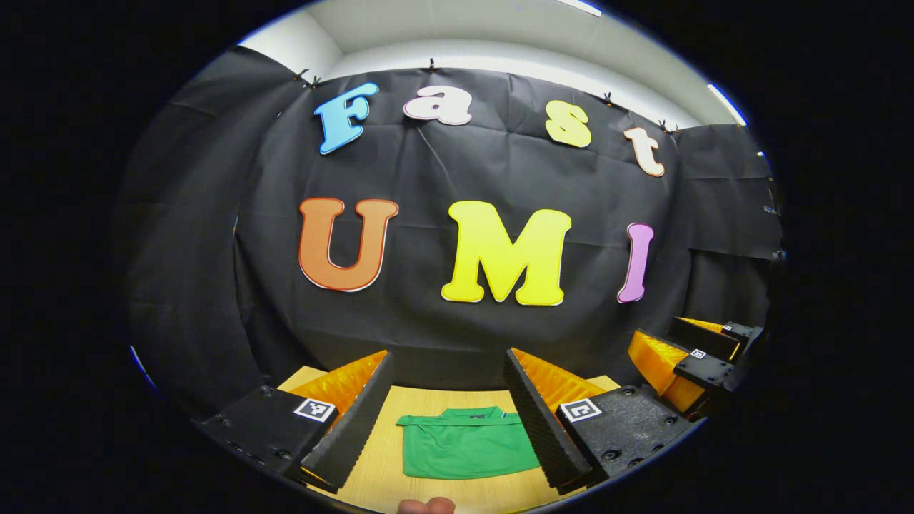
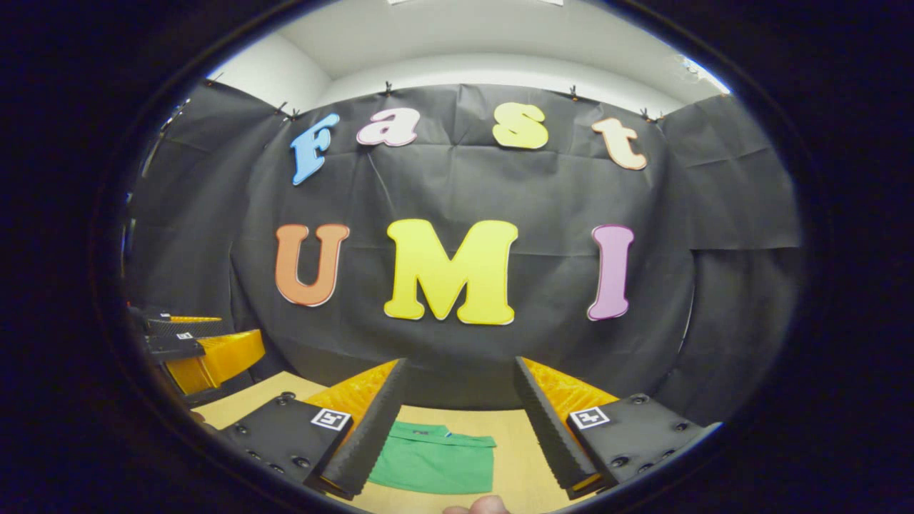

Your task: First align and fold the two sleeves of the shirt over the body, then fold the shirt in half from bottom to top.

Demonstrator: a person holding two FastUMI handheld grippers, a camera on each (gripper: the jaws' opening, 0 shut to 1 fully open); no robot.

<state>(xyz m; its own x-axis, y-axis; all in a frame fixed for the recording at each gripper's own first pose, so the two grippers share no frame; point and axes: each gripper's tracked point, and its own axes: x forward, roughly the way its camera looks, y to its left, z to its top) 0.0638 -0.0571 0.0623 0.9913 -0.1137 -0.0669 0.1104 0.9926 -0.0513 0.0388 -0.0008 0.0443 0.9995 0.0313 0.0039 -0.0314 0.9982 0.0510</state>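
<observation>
- Black cloth hangs behind a pale wooden table [image 1: 371, 471], on which the green shirt [image 1: 464, 446] lies flat as a compact rectangle, collar toward the wall.
- Left gripper [image 1: 446, 421] is held above the table with its jaws spread wide and nothing gripped — the shirt is seen between its fingers, well below them.
- Right gripper [image 2: 457, 428] is likewise wide open and empty, and the shirt [image 2: 435, 464] lies below and toward its left finger.
- Both sleeves appear already folded in and the body halved, so the task is judged essentially done.
- If any tidying is wanted, edges are best squared by light presses at the corners — the cloth should not be dragged, or the layers will slip apart.
</observation>
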